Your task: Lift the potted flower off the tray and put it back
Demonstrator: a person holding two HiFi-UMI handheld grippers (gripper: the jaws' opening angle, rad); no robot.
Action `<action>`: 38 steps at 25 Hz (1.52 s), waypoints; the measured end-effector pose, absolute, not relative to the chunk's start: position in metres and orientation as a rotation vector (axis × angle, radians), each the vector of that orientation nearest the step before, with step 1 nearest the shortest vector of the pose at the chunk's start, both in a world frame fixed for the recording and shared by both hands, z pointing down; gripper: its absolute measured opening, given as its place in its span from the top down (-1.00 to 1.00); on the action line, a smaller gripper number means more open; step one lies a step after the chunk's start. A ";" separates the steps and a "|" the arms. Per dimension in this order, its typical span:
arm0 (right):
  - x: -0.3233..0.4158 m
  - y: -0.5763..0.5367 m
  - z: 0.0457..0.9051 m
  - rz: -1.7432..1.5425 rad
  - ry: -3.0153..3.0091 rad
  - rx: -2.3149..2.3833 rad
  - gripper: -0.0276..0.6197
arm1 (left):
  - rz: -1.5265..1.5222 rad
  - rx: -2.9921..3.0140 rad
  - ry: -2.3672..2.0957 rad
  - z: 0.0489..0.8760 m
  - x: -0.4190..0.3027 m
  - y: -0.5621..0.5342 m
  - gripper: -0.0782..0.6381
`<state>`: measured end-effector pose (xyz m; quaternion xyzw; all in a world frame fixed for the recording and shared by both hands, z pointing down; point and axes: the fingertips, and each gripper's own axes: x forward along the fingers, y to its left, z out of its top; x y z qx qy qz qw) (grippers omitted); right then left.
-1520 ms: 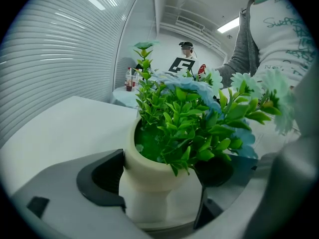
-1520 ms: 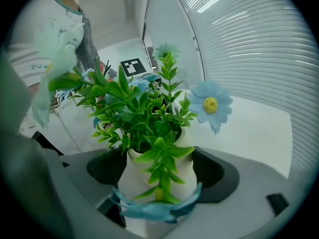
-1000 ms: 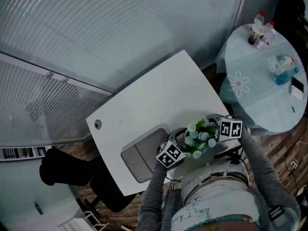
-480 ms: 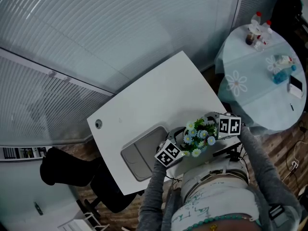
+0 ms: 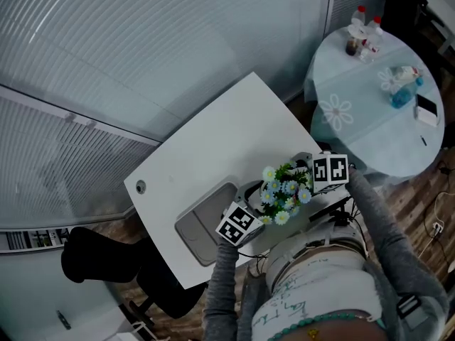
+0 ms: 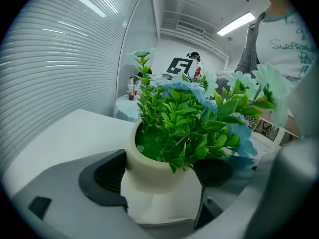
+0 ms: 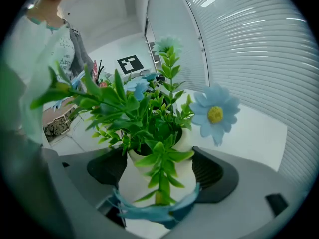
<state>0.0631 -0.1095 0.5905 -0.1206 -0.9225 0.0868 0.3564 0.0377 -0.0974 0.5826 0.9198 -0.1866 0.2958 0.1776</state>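
Greenery and pale blue blooms filled the white pot of the potted flower (image 5: 283,194), right of centre in the head view. It sat off the grey tray (image 5: 200,226), just beside it over the white table (image 5: 213,148), between the left gripper (image 5: 250,203) and the right gripper (image 5: 307,170). Its spacing from the tray looked unchanged from a second before.

In the left gripper view, the left gripper (image 6: 160,179) had both jaws clenched on the potted flower (image 6: 149,176).

In the right gripper view, the right gripper (image 7: 160,174) likewise pinched the potted flower (image 7: 135,183) at mid-frame.
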 end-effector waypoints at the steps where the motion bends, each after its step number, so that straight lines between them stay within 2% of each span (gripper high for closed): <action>1: 0.063 -0.109 0.587 0.220 -2.375 -0.313 -0.27 | 0.842 2.601 -0.529 0.579 0.038 -0.097 -0.42; 38: 0.074 -0.104 0.490 0.097 -2.317 -0.314 -0.27 | 0.846 2.644 -0.633 0.482 0.048 -0.089 -0.42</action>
